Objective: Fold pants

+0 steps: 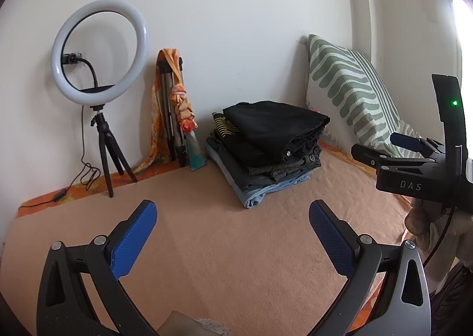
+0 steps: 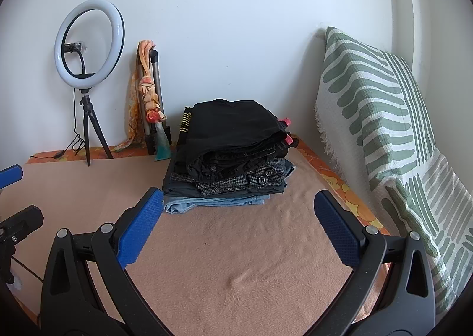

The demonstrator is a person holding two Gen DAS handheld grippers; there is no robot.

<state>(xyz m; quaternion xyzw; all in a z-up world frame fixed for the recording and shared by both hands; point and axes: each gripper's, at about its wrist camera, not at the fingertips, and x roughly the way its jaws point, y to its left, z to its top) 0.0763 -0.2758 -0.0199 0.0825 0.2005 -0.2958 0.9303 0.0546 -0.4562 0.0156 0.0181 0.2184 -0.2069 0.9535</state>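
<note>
I am holding both my left gripper (image 1: 232, 219) and right gripper (image 2: 238, 209) with jaws wide and empty over the peach blanket (image 2: 236, 247). Ahead, the stack of folded pants (image 2: 230, 158) is sitting soft and limp; I am judging the top black pair (image 1: 272, 126) best pinched at its waistband, whose lower layers are lying hidden

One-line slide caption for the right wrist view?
Open right gripper hovers over peach blanket, facing stack of folded pants.
</note>
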